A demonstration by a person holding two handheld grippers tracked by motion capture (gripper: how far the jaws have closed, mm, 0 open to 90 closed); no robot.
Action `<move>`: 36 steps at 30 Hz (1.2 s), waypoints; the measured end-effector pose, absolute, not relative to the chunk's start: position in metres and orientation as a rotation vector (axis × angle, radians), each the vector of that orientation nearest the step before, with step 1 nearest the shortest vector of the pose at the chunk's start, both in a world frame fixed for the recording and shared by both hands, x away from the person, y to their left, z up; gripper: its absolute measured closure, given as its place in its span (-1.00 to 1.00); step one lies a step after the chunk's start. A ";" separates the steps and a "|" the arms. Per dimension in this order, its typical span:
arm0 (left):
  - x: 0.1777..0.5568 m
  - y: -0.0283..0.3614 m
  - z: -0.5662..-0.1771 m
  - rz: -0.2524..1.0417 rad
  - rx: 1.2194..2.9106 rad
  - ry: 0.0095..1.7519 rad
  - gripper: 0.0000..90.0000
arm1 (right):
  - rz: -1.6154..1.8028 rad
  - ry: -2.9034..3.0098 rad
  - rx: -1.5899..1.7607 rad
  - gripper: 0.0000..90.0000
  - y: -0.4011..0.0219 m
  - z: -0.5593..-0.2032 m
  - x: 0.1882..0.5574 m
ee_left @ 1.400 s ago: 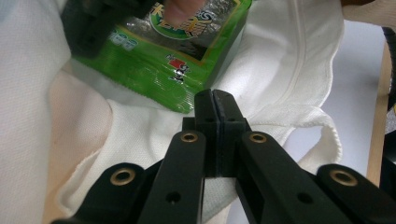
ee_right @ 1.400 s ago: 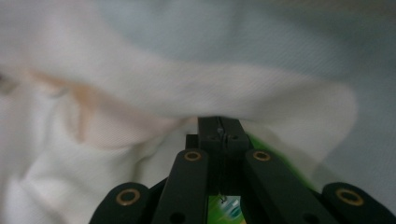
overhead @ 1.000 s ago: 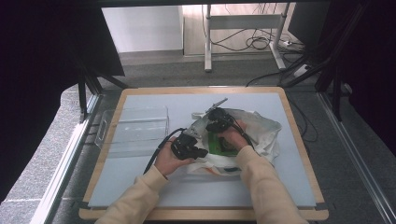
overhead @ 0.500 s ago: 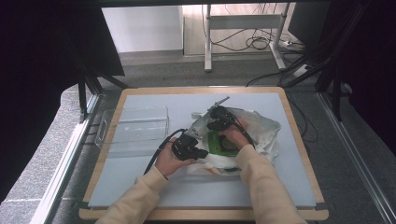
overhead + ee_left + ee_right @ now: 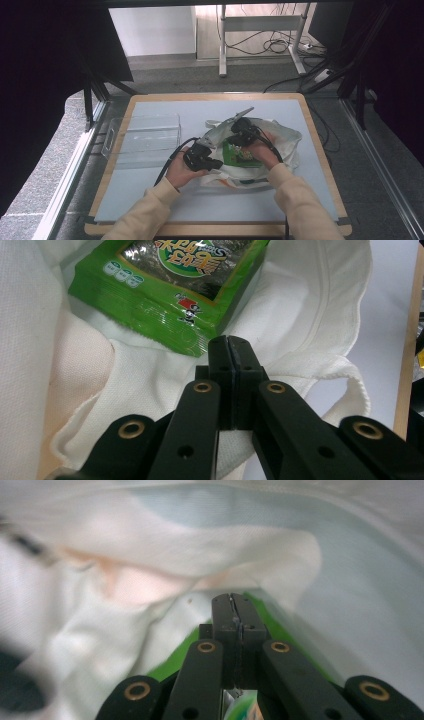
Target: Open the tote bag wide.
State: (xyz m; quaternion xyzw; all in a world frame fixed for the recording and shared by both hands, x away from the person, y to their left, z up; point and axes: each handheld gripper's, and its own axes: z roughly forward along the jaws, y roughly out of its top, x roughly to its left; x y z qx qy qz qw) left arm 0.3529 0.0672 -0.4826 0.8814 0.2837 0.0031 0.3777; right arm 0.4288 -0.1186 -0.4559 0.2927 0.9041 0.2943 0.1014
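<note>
A white cloth bag lies open on the mat, right of centre. A green snack packet sits in its mouth, its printed face up. My left gripper is at the bag's near-left edge; in the left gripper view its jaws are shut, apparently pinching the bag's hem. My right gripper is over the packet from the far side. Its jaws are shut inside the bag, with the packet's green edge running under and between them. White cloth surrounds them.
A clear plastic tray stands on the left of the light blue mat, which lies on a wood-framed board. Both forearms in cream sleeves come in from the bottom. A table frame and floor cables lie beyond the far edge.
My right gripper has lifted a little and shifted slightly right over the packet. The left gripper and the bag have stayed put.
</note>
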 end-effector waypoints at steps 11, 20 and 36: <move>0.353 0.067 -0.483 0.003 2.248 0.736 1.00 | 0.842 2.653 0.944 0.98 -0.176 -0.434 0.401; 0.353 0.067 -0.484 0.001 2.245 0.735 1.00 | 0.686 2.703 1.007 0.98 -0.200 -0.450 0.395; 0.353 0.069 -0.484 -0.001 2.247 0.744 1.00 | 0.568 2.768 1.037 0.98 -0.217 -0.463 0.378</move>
